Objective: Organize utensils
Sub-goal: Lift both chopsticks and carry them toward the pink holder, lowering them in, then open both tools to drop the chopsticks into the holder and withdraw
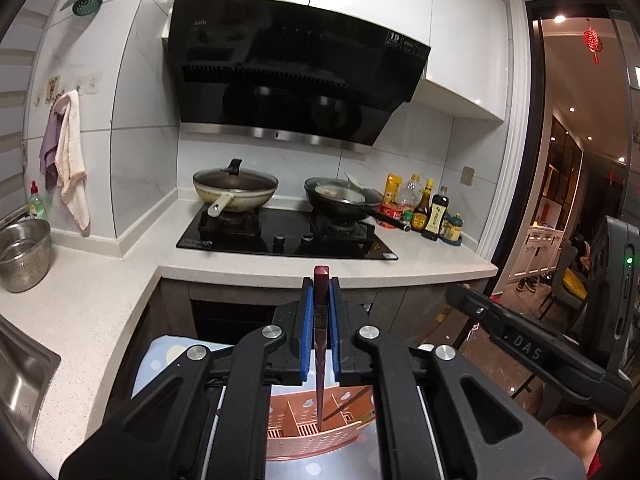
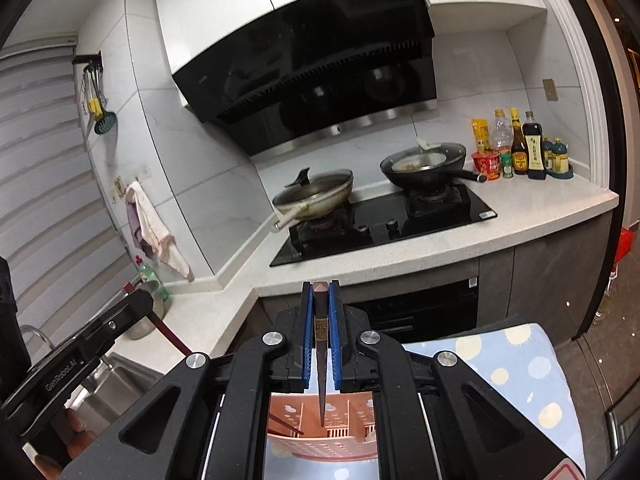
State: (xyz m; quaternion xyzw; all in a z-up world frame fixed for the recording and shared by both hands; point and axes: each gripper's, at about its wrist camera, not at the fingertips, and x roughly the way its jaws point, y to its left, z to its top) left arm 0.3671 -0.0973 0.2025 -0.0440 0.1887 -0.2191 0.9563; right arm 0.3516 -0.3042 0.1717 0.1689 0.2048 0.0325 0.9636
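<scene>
Both grippers (image 1: pixel 321 280) (image 2: pixel 321 284) pinch chopsticks (image 1: pixel 320 344) (image 2: pixel 321 340) — tips over pink holder (image 1: pixel 316 436).

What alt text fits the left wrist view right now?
The left tool is shut on a dark red chopstick, its tip over a pink slotted utensil holder. Beyond: a white counter and two pans on a black stove.

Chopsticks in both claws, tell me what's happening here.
A person holds two handheld claws. The left claw is shut on a dark red chopstick, the right claw on a dark brown chopstick. Both tips hang over a pink utensil holder below, which already holds at least one chopstick.
</scene>
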